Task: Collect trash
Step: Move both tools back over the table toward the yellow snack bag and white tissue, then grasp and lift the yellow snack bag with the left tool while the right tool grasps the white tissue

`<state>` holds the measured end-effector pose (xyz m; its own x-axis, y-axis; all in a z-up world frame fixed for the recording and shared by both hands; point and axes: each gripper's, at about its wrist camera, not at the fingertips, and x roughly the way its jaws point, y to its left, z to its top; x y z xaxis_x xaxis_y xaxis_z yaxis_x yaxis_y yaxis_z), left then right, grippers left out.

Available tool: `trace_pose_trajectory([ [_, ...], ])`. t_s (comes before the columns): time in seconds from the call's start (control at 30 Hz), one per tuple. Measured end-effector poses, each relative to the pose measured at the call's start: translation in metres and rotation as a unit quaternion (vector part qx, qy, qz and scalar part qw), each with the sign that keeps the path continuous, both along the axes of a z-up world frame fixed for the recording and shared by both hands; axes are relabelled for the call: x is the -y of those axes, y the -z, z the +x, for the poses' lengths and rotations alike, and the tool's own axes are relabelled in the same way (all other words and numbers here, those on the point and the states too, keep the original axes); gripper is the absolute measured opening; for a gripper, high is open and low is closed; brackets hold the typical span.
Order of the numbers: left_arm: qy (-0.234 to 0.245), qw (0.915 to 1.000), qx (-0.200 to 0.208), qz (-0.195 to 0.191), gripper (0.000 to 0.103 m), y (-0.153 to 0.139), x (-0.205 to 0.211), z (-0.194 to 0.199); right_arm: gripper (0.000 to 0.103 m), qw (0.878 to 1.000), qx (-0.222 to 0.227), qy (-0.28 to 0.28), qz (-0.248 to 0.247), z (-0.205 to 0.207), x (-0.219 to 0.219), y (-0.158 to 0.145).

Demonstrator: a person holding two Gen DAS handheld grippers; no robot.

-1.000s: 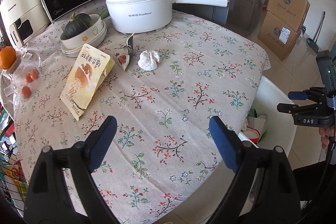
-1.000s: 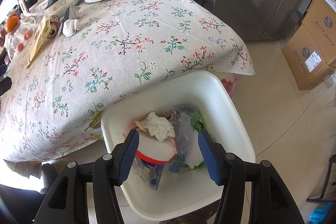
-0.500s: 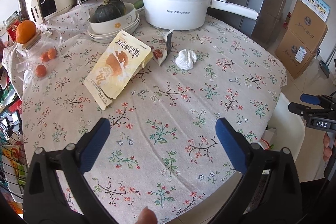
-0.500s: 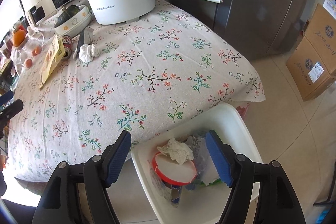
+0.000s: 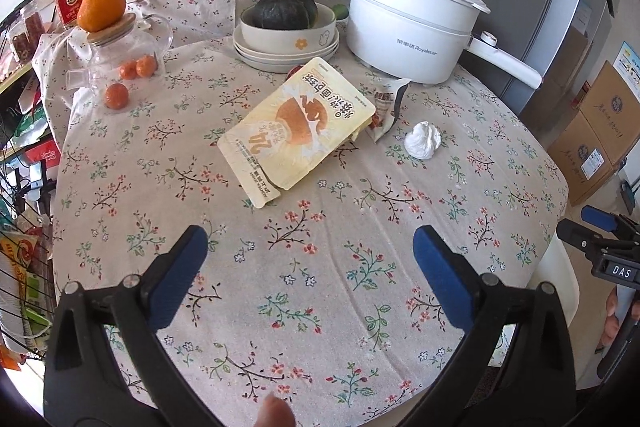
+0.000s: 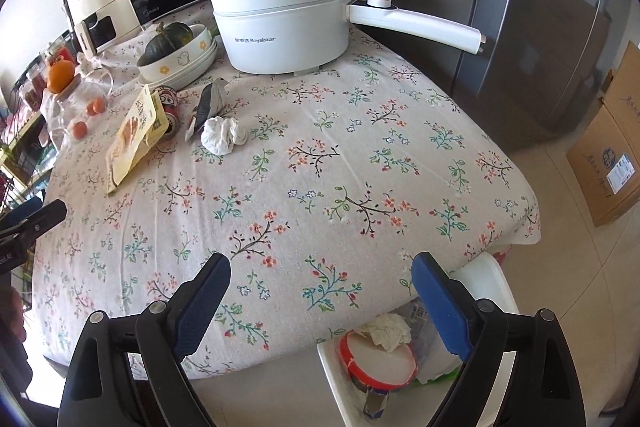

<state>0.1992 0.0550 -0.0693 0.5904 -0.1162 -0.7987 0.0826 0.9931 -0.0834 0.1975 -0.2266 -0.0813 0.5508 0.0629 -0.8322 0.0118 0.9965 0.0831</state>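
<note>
A yellow snack bag [image 5: 298,129] lies on the floral table, with a torn silver wrapper [image 5: 386,105] and a crumpled white tissue [image 5: 422,145] to its right. In the right wrist view the bag [image 6: 136,131], a red can [image 6: 168,105] behind it, the wrapper [image 6: 208,105] and the tissue [image 6: 222,135] sit at the far left. A white bin [image 6: 492,285] with trash stands below the table's near right edge. My left gripper [image 5: 310,267] is open and empty above the near table. My right gripper [image 6: 320,301] is open and empty over the table edge.
A white electric pot [image 5: 408,31] with a long handle [image 6: 416,25], stacked bowls with a squash [image 5: 284,27], a glass jar with oranges [image 5: 116,47], a microwave and a cream appliance stand at the back. Cardboard boxes [image 6: 612,151] stand on the floor at right.
Both grippers have moved up and back toward the table. The right gripper has left the bin and now hangs over the table edge. The left view has swung toward the snack bag.
</note>
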Motion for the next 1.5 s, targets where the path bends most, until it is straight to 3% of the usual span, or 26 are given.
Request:
trace_pose_trajectory([
  [0.43,-0.078,0.9966,-0.026,-0.003,0.102,0.021,-0.062,0.012,0.096,0.999,0.010,-0.004,0.046,0.046,-0.041,-0.004],
  [0.57,-0.101,0.9946,-0.016,-0.020,0.102,0.026,-0.075,0.021,0.096,0.999,0.007,-0.005,0.043,0.055,-0.047,0.000],
  [0.67,-0.091,0.9953,-0.008,-0.033,0.102,0.032,-0.073,0.031,0.096,0.999,0.002,-0.010,0.043,0.063,-0.049,0.002],
  [0.83,-0.037,0.9987,0.016,0.031,0.102,0.042,-0.036,0.053,0.096,0.998,-0.008,0.005,0.055,0.079,-0.035,0.011],
  [0.97,0.015,0.9957,0.022,0.089,0.101,0.056,0.001,0.067,0.096,0.998,-0.013,0.024,0.055,0.091,-0.022,0.019],
  [1.13,0.030,0.9934,0.021,0.109,0.099,0.069,0.025,0.087,0.096,0.998,-0.018,0.022,0.048,0.100,-0.016,0.025],
  [1.23,0.024,0.9947,-0.004,0.100,0.086,0.083,0.026,0.103,0.096,0.999,-0.018,0.013,0.044,0.102,-0.018,0.027],
  [1.33,0.001,0.9989,-0.013,0.044,0.078,0.087,0.010,0.111,0.096,0.999,-0.018,0.001,0.040,0.103,-0.022,0.028],
  [1.37,-0.006,0.9989,-0.011,0.044,0.074,0.086,0.007,0.112,0.096,0.999,-0.018,-0.002,0.037,0.104,-0.023,0.028],
  [1.5,-0.009,0.9990,-0.008,0.042,0.032,0.081,0.000,0.113,0.096,0.999,-0.016,-0.009,0.032,0.109,-0.030,0.031],
])
